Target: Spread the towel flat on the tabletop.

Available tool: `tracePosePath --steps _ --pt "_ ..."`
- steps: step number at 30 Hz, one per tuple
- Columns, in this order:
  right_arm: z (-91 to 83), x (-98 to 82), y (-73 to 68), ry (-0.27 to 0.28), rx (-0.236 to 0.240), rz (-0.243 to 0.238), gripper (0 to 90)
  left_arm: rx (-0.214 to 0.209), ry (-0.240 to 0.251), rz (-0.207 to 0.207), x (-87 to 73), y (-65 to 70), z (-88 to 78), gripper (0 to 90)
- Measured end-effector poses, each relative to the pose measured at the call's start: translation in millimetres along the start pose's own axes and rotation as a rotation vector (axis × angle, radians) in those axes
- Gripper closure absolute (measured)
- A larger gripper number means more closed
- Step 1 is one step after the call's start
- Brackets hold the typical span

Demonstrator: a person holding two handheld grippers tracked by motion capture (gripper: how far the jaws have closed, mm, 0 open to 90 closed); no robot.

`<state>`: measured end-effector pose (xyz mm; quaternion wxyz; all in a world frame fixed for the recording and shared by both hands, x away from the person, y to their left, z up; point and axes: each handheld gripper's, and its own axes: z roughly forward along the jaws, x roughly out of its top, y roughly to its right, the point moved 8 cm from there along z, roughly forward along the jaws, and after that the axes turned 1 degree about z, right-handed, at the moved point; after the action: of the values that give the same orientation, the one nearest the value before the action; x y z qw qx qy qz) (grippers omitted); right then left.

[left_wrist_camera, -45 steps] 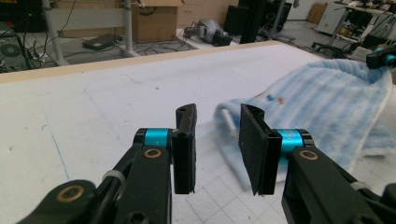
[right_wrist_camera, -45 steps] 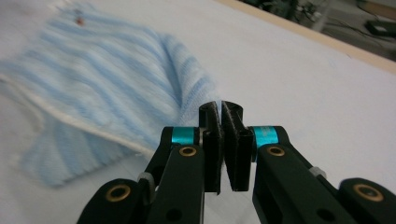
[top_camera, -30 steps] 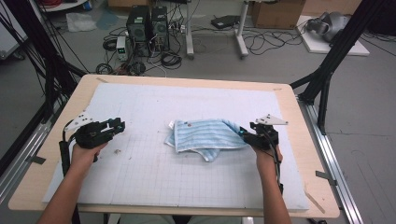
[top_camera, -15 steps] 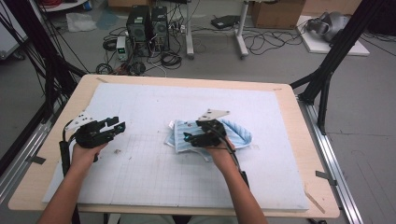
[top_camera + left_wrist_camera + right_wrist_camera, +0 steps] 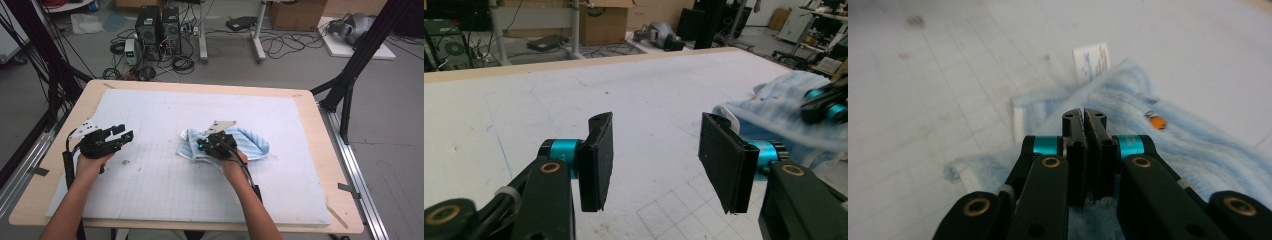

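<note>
Resting at the left side of the white gridded mat, the left gripper is held in the person's left hand and points toward the middle of the table. Its jaws stand apart with bare mat between them, as the left gripper view makes plain, and they have just been opening further. The pale blue striped towel lies well off to that gripper's right, crumpled near the centre of the mat; in the left gripper view it shows as a blurred blue heap at the right edge, beyond the right-hand jaw.

Further right, the right gripper sits directly on the towel, at the cloth's left part, with the person's right hand behind it and the grey three-cornered plate above. Its jaws have just come together. In the right gripper view the two black pads meet with hardly a gap, and the blue terry cloth spreads under and around them; a bit of fabric appears pinched at the base of the pads, though how much is caught cannot be told. A white label at the towel's hem lies just ahead of the tips, and a small orange spot sits on the cloth to their right.
</note>
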<state>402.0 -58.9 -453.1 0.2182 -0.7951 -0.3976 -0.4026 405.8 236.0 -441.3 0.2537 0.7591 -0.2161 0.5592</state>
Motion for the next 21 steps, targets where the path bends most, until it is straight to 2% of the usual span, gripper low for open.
tracePosePath --steps 1,2,4,5,6,7,10,11,13,14,15,16,18,21 --pt "0.0 0.0 0.0 0.000 0.000 0.000 87.6 0.000 0.001 0.001 0.1 0.5 0.5 48.2" --pt "-11.5 2.2 2.1 0.042 0.002 0.009 87.6 0.000 0.001 0.003 0.0 0.9 0.9 48.2" --pt "-31.6 4.2 5.0 0.089 0.003 0.013 87.6 -0.003 -0.004 0.008 -0.3 2.2 1.8 48.2" --pt "-52.3 3.8 8.5 0.134 -0.004 0.009 87.6 -0.005 -0.004 0.007 -0.4 3.0 2.4 48.2" --pt "-52.3 3.8 8.5 0.134 -0.004 0.009 87.6 -0.005 -0.006 0.010 -0.5 3.2 2.5 48.2" --pt "-60.1 2.0 10.3 0.140 -0.007 0.006 87.7 -0.005 -0.008 0.007 -0.8 3.6 3.1 48.2" --pt "-91.3 -13.0 16.7 0.172 0.002 0.018 87.7 -0.009 -0.013 0.013 -1.4 4.6 4.9 48.2" --pt "-99.5 -19.8 17.6 0.174 0.019 0.017 87.7 -0.007 -0.013 0.010 -1.7 5.0 5.7 48.2" --pt "-112.8 -35.9 20.3 0.158 0.020 0.014 87.7 -0.010 -0.014 0.009 -1.9 6.2 7.9 48.2" --pt "-123.1 -52.6 22.8 0.141 0.025 0.015 87.7 -0.013 -0.013 0.008 -1.9 7.2 9.4 48.2" --pt "-123.1 -52.6 22.8 0.141 0.025 0.015 87.7 -0.015 -0.016 0.008 -2.1 8.0 10.3 48.2" --pt "-132.5 -68.8 26.9 0.120 0.017 0.029 87.7 -0.018 -0.019 0.010 -1.9 9.7 12.2 48.2" --pt "-135.8 -74.4 29.1 0.115 0.011 0.036 87.7 -0.026 -0.021 0.014 -1.3 12.9 15.3 48.1" --pt "-150.5 -97.7 37.0 0.076 -0.014 0.054 87.7 -0.045 -0.030 0.018 -1.0 20.9 22.8 47.6"
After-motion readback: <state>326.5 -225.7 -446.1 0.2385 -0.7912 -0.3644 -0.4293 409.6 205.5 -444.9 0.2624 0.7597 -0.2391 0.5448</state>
